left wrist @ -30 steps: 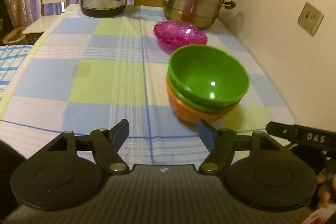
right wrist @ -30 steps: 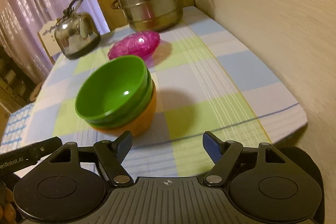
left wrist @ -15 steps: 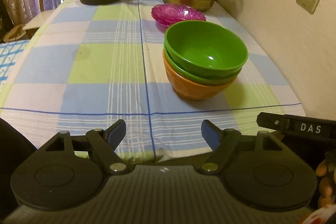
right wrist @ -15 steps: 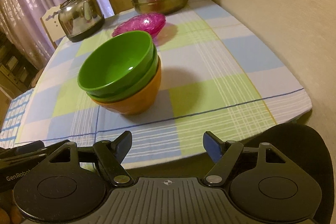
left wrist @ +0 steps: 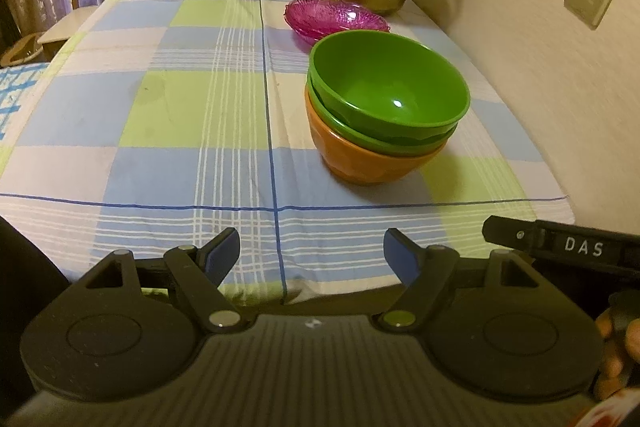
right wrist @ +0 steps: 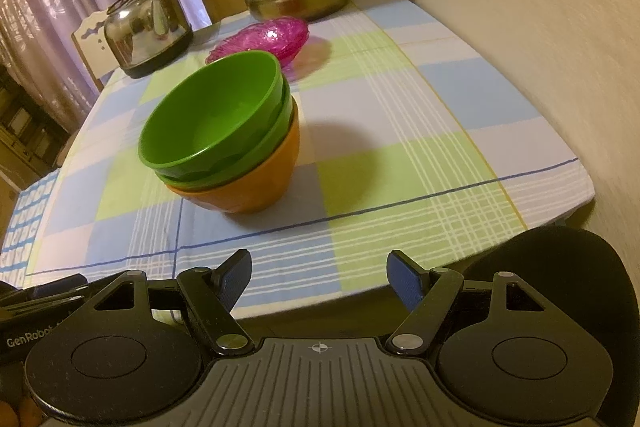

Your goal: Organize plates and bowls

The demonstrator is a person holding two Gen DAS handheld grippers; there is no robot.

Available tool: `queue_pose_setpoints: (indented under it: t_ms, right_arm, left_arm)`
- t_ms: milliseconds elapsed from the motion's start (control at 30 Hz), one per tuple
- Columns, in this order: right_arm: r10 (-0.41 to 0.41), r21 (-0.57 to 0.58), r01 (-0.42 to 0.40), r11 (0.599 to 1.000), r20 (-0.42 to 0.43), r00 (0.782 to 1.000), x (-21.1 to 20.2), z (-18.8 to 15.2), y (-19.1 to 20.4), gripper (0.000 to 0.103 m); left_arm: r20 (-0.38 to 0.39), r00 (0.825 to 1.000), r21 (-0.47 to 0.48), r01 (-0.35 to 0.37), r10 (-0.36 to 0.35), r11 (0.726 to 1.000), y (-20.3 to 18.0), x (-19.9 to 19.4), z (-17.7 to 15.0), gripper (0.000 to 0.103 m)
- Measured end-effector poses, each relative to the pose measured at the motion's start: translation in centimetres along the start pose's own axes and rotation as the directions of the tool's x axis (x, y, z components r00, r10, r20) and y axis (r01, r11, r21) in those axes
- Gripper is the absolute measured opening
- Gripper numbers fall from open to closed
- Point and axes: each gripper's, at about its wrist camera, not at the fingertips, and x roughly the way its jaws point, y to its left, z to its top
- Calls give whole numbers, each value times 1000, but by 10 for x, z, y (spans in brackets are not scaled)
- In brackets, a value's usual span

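Both jaws wide, empty, off bench point(left wrist: 168, 115) edge. Bowl stack point(left wrist: 384, 115) nested; pink plates point(left wrist: 336, 19) probably stacked, so approach low, level.

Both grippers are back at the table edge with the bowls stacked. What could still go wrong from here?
1. The top green bowl sits tilted in the stack over the orange bowl; a nudge might slide it off.
2. The pink glass dish lies just behind the stack, so pushing the stack back could knock it.
3. The left gripper and right gripper, both open, are close together and could collide when reaching in.
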Motion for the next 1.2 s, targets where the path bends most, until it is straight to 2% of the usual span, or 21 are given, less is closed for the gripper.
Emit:
queue_pose_setpoints:
  t_ms: [200, 500, 933, 1100, 1200]
  right_arm:
    - [13, 18, -13, 1000, 6, 1000, -2, 3, -1, 74]
    - [36, 41, -38, 998, 39, 999, -9, 23, -1, 74]
    - [70, 44, -73, 996, 64, 995, 4, 69, 3, 74]
    - [90, 56, -93, 994, 56, 994, 17, 87, 4, 74]
    - [96, 56, -98, 994, 36, 995, 31, 98, 5, 74]
  left_arm:
    - [19, 998, -72, 55, -54, 996, 11, -6, 8, 77]
    - [54, 996, -135, 83, -77, 987, 21, -6, 35, 77]
    - [58, 991, -186, 132, -124, 974, 26, 26, 86, 75]
    - [29, 990, -186, 138, -135, 973, 27, 50, 101, 57]
    - [14, 991, -186, 132, -132, 974, 28, 64, 109, 54]
